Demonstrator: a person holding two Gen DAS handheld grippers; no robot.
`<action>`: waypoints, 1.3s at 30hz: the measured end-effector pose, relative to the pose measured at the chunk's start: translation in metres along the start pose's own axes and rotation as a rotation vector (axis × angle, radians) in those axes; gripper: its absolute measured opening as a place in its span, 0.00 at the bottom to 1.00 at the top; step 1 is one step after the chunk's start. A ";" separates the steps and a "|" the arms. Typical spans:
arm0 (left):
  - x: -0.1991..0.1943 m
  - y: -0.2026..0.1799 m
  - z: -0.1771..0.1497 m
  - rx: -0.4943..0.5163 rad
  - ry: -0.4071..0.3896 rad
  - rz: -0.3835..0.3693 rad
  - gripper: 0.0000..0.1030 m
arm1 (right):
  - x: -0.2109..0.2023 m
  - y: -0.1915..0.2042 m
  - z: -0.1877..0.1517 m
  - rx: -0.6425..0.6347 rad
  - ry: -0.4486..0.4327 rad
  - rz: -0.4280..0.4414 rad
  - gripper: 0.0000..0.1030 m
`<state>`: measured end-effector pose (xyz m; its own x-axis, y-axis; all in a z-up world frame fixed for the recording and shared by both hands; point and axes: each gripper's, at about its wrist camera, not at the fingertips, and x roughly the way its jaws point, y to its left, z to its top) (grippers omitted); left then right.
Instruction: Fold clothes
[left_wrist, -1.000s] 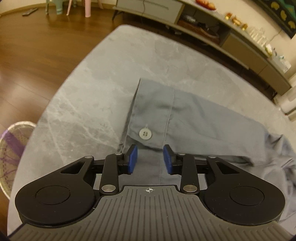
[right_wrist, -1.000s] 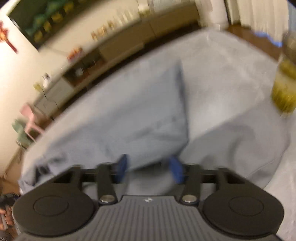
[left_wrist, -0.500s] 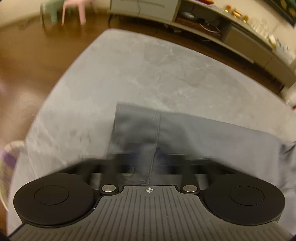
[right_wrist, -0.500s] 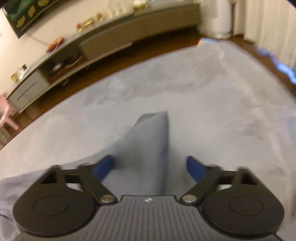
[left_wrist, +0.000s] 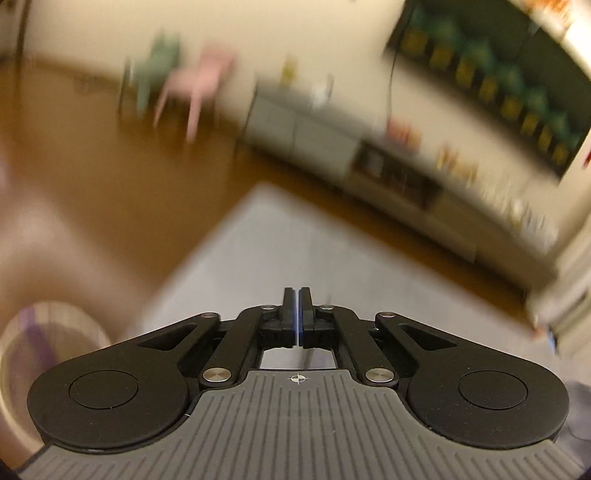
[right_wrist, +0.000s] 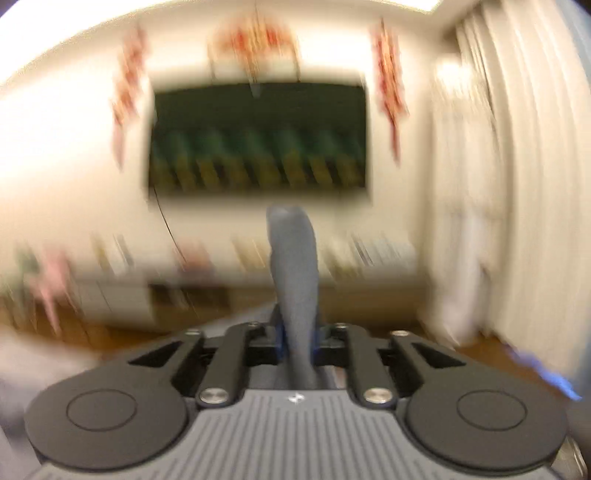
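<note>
**Both grippers raised, grey cloth pinched on the right**

While both views are smeared with motion blur, the grippers themselves read sharply. The right gripper (right_wrist: 298, 341) is clamped on a fold of grey garment (right_wrist: 295, 266), which stands up between the fingers as a narrow tongue against a wall-mounted screen (right_wrist: 258, 140) and pale curtains (right_wrist: 517, 184). The left gripper (left_wrist: 297, 317) has its blue-faced pads pressed together with only a hairline gap; whether any cloth is caught there cannot be told. Beyond it lie the grey tabletop (left_wrist: 280, 236), wooden floor (left_wrist: 92, 166), a long low cabinet (left_wrist: 369, 147) and, at lower left, a round woven basket (left_wrist: 22, 354).
</note>
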<state>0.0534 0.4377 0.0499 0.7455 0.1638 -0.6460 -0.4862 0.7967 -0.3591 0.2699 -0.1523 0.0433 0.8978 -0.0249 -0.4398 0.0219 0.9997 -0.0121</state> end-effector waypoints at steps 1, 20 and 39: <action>0.012 -0.004 -0.005 0.007 0.044 -0.007 0.02 | 0.018 -0.008 -0.023 0.037 0.153 -0.046 0.49; 0.172 -0.044 -0.011 -0.074 0.321 -0.158 0.50 | 0.041 -0.063 -0.086 0.364 0.305 0.015 0.53; -0.010 -0.065 0.023 0.044 -0.283 -0.530 0.00 | 0.057 -0.066 0.002 0.279 0.171 -0.140 0.92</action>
<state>0.0880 0.3980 0.0951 0.9765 -0.1180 -0.1801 -0.0007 0.8347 -0.5507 0.3200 -0.2201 0.0205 0.7915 -0.1385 -0.5953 0.2802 0.9478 0.1521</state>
